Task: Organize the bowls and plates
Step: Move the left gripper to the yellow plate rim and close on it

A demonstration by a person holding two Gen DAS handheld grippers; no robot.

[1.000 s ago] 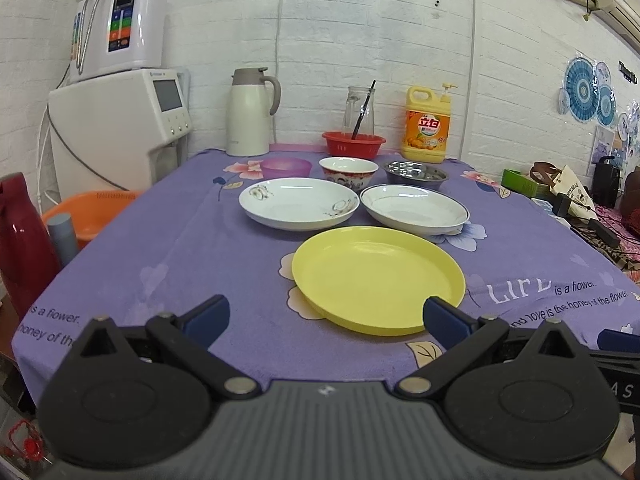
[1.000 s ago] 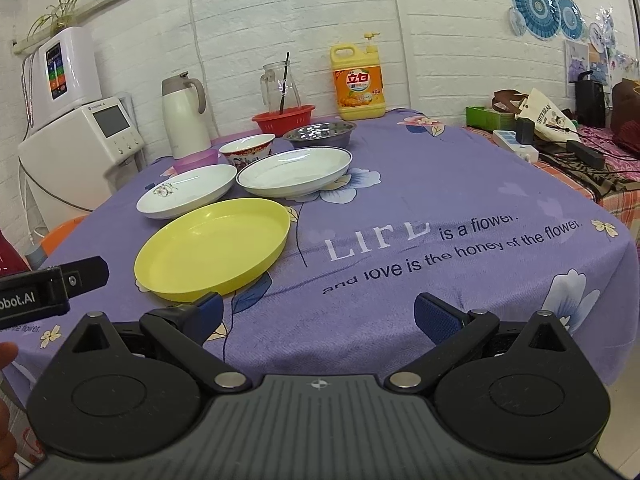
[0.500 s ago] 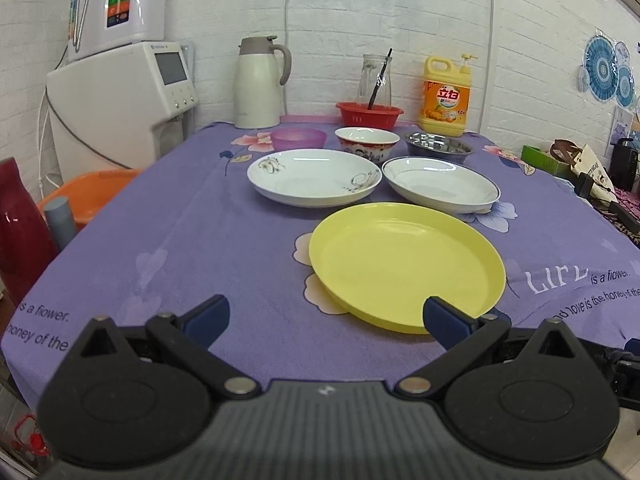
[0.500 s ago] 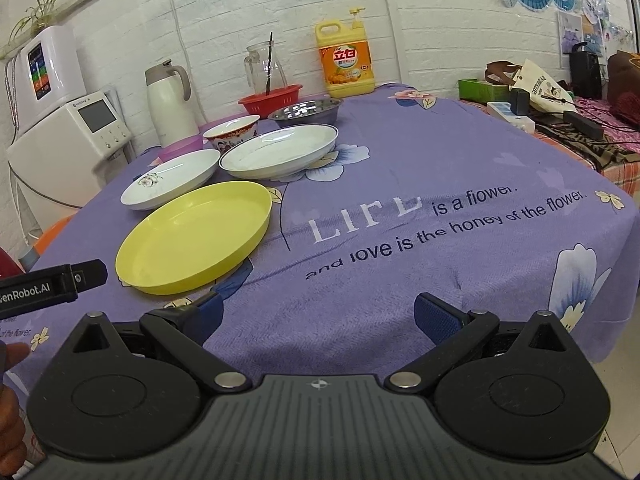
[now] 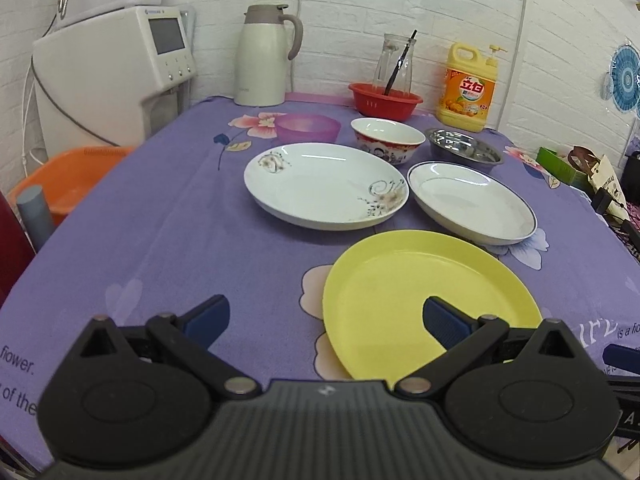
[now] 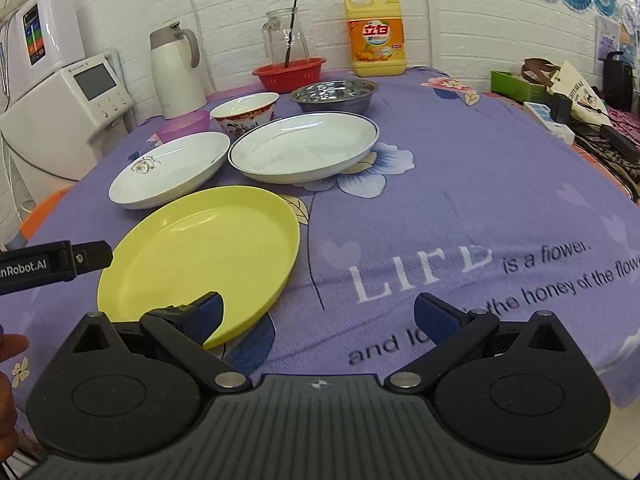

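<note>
The round plastic plate (image 5: 424, 292) is plain yellow. The white ceramic plate (image 5: 324, 184) has grey flower prints. The purple cloth (image 6: 480, 200) shows flowers and white letters.

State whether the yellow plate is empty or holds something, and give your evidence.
Empty. The yellow plate shows a bare, glossy inside in both wrist views, with nothing lying on it.

Left wrist view: low over the table's (image 5: 168, 216) near edge, facing 12 o'clock toward the brick wall, yellow plate (image 5: 404, 280) close at 1 o'clock. Right wrist view: further right, same heading, yellow plate (image 6: 208, 248) at 10 o'clock. Shared: plates, bowls, back wall.
</note>
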